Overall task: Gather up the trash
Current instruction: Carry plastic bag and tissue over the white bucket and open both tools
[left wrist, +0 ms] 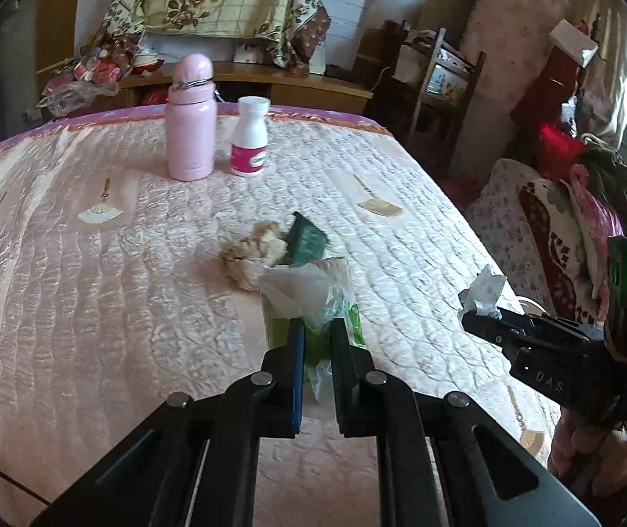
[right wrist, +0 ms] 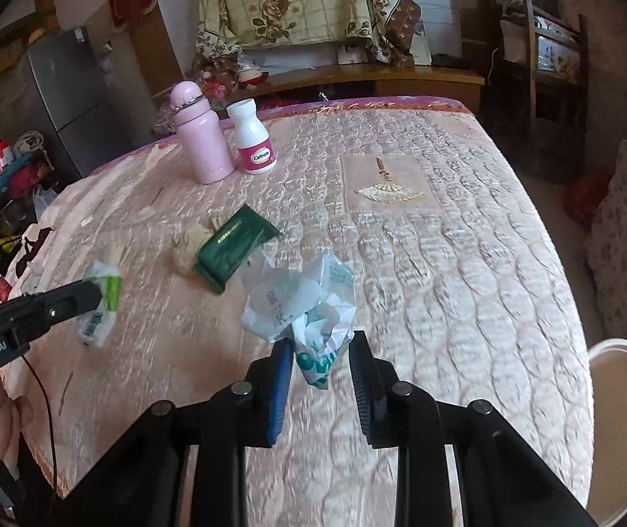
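Left gripper pinching a green and clear plastic wrapper, jaws pressed onto its lower end, the crumpled top fanning out above the fingertips and held over the quilted pink bedspread. Right gripper clamped on a crumpled white and teal plastic bag, the bulk of it bunched above the jaws, a tail hanging down between them. Both pieces of trash lifted clear of the cover, one in each tool, well apart from each other. Still lying on the bedspread, near its middle: a dark green flat packet touching a wad of beige crumpled paper on its left side. Farther back, near the far edge: a pink flask standing upright, just beside a white pill bottle with a pink label. Off the bed's right side, low down: a round white bin, partly cut off by the frame.
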